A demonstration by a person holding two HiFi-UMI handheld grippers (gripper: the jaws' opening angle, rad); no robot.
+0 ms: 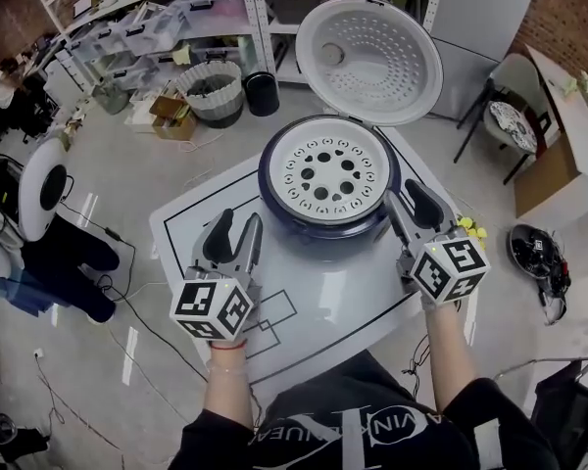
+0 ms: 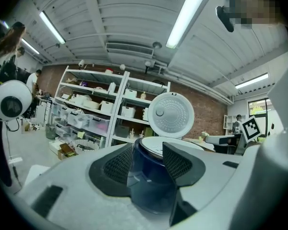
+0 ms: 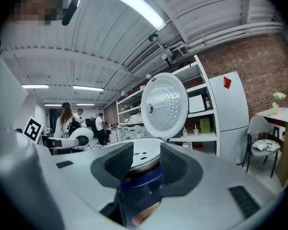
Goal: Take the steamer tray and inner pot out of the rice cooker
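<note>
- The white table [image 1: 323, 297], printed with black outlines, stands on a grey floor [image 1: 127, 179]. Around it are white shelving [image 1: 167, 18], a brick wall [image 1: 573, 8] and a chair [image 1: 514, 116].
- The rice cooker [image 1: 323, 231] sits at the table's middle with its lid [image 1: 370, 59] swung upright. The steamer tray [image 1: 328, 169] lies in its mouth.
- The inner pot is hidden beneath the tray and cannot be made out for certain.
- The left gripper [image 1: 238, 225] and the right gripper [image 1: 410, 199] flank the cooker. Both have their jaws apart and hold nothing, and the cooker shows beyond each gap.
- Whether the right gripper touches the cooker's wall cannot be told.
- The person's arms are cut off at the lower edge.
- The tray is a round white disc pierced with holes.
- The cooker's body is glossy dark blue.
- The underside of the lid is dimpled.
- The jaw pads are dark and ribbed.
</note>
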